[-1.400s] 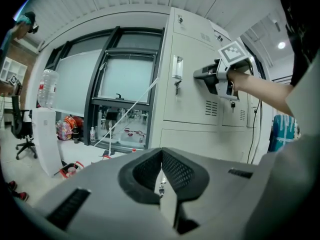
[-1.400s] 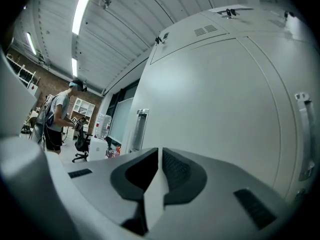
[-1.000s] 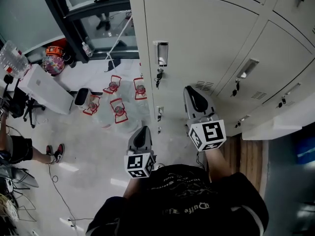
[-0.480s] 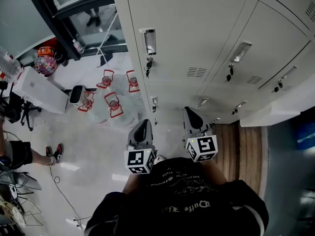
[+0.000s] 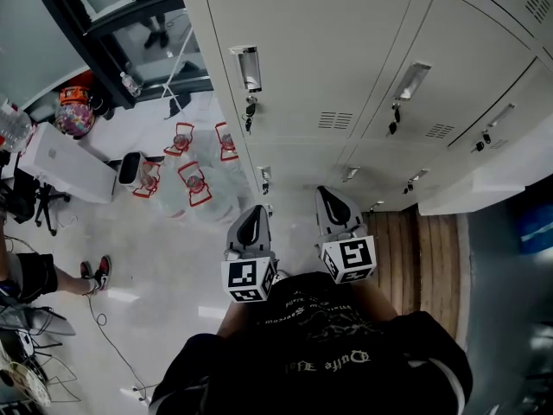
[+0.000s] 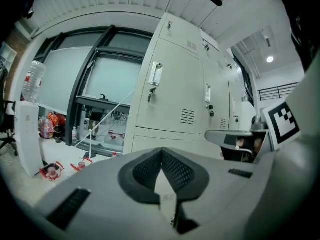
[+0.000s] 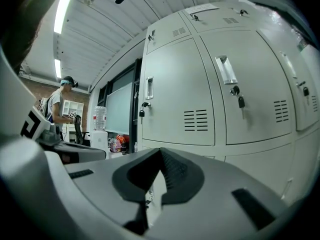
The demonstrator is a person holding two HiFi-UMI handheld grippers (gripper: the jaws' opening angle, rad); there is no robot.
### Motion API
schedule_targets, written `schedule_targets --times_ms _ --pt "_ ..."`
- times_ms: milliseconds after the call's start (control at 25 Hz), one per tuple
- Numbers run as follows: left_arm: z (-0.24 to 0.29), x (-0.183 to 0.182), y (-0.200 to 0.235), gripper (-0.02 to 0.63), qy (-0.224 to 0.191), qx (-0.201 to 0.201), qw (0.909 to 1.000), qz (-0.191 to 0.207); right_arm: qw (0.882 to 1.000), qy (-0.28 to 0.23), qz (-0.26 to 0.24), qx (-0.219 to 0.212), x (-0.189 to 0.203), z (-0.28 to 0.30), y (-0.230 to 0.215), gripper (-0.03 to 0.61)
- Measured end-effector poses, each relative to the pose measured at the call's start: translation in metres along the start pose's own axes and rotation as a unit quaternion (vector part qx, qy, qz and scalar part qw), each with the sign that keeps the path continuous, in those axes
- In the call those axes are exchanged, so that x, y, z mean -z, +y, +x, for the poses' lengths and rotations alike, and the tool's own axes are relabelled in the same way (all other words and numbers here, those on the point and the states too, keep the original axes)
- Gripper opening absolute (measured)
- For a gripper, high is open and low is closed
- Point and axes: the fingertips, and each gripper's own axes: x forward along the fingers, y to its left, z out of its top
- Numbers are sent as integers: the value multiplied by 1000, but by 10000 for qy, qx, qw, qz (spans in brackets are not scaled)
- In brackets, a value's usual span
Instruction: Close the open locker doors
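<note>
The locker doors (image 5: 320,41) fill the top and the right side of the head view. The ones I can see lie flat and shut. Each has a shiny handle (image 5: 246,66) with a little key (image 5: 250,109) hanging under it. Some have small air slots (image 5: 335,120). At the right edge a pale flat piece (image 5: 484,193) sticks out from the row; I cannot tell what it is.

A person in a black shirt (image 5: 320,353) stands right in front of the lockers, at the bottom middle of the frame. The left tongs (image 5: 253,211) and the right tongs (image 5: 326,194) are side by side, near each other but not touching. Both point at the low part of the lockers, and neither one touches a door. The left tongs are closed, tip against tip, with nothing between them. The right tongs are closed too and hold nothing.

On the shiny floor at the left stand big water bottles (image 5: 195,184) with red handles. Further left is a white box (image 5: 69,158). At the left edge another person's shoe (image 5: 97,271) shows. Low on the right is a strip of wood floor (image 5: 432,258).
</note>
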Motion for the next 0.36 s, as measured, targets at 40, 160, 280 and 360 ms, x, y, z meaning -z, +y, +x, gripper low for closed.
schedule_targets --times_ms 40,160,280,360 --pt "0 0 0 8 -1 -10 10000 2 10000 8 -19 -18 0 0 1 5" --pt "0 0 0 8 0 -7 10000 19 10000 15 -60 -63 0 1 4 5" --pt "-1 1 2 8 6 -35 10000 26 9999 -8 -79 -83 -1 2 5 3" --pt "-1 1 3 8 10 -46 10000 24 9999 -21 -82 -82 -2 2 5 5"
